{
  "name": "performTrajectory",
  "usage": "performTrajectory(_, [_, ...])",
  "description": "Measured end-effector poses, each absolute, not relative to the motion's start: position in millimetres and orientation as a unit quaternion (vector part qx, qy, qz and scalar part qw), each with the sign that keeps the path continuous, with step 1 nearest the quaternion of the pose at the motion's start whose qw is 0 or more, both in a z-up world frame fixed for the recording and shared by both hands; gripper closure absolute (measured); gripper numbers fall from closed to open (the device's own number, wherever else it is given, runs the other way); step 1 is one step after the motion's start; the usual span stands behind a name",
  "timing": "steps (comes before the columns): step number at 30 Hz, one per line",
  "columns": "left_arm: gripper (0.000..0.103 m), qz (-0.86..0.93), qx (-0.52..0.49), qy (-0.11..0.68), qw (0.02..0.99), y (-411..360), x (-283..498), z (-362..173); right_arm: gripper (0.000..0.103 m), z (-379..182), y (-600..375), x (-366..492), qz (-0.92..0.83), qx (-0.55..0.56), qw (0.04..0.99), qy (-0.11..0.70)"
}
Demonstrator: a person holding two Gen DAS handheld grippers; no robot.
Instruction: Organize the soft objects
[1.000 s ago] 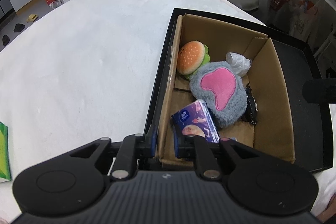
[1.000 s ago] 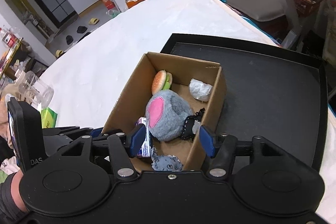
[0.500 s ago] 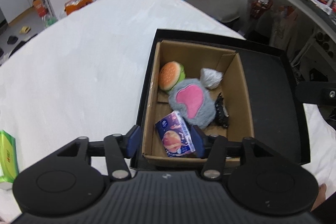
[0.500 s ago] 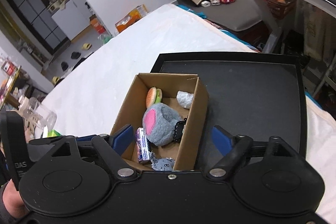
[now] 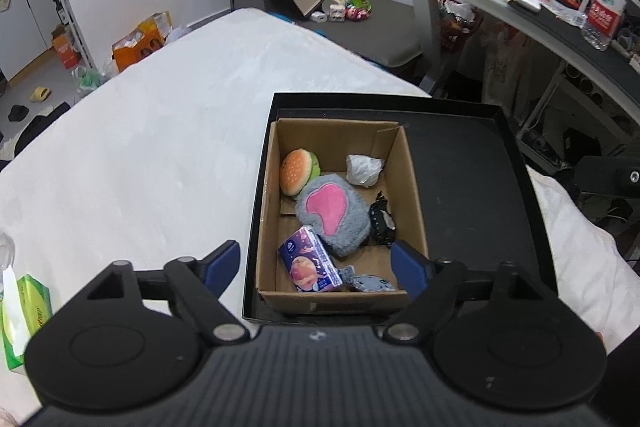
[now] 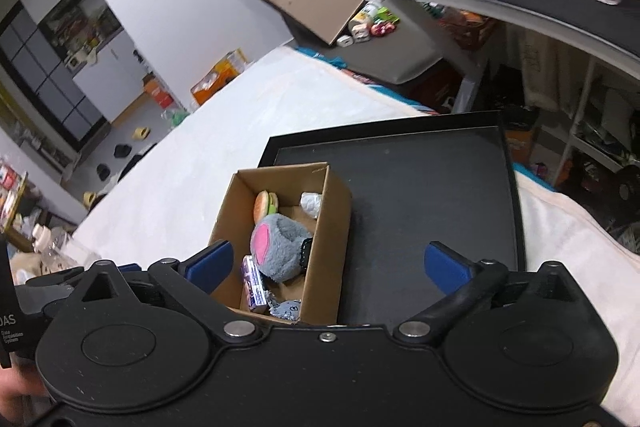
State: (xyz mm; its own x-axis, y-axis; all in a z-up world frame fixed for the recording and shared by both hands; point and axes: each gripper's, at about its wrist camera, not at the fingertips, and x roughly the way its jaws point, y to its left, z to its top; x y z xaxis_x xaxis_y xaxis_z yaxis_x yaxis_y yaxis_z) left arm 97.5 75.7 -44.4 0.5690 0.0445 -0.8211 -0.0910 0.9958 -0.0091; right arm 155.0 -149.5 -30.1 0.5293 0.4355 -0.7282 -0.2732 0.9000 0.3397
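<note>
Compared with a second ago, both pairs of tongs higher and further back from the cardboard box (image 5: pixel 340 211), jaws just opened wide and empty: left tongs (image 5: pixel 316 265) spread above the box's near end without touching it, right tongs (image 6: pixel 330 265) spread above the box and the black tray (image 5: pixel 472 195) around it. All soft things now down inside the box, itself in the tray's left part on the white bed (image 5: pixel 160 147). Counted: one plush burger (image 5: pixel 298 171) at the far left, one crumpled white wad (image 5: pixel 363 169) at the far right, one grey plush with a pink patch (image 5: pixel 332 217) in the middle, one small black item (image 5: pixel 380 223) beside it, one purple tissue pack (image 5: pixel 310 265) near the front, one grey-blue scrap of cloth (image 5: pixel 370 283) at the front wall. Six in all, plus one green tissue pack (image 5: pixel 24 315) out on the bed. Likely all light and squashy; plush best pinched across its bulk, the smooth tissue pack across its flat faces, being probably slippery.
</note>
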Motion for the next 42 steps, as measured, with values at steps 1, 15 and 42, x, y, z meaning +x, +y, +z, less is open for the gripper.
performTrajectory(1, [0.016,0.034,-0.026,0.461,0.886,74,95,-41,0.000,-28,-152,153,0.201,0.095,0.871,0.438])
performTrajectory(15, [0.010,0.016,-0.018,0.430,0.903,58,59,4,0.000,-5,-175,118,0.180,0.109,0.885,0.415])
performTrajectory(42, [0.001,0.002,-0.009,0.392,0.920,51,-6,51,0.000,32,-193,37,0.112,0.102,0.915,0.375])
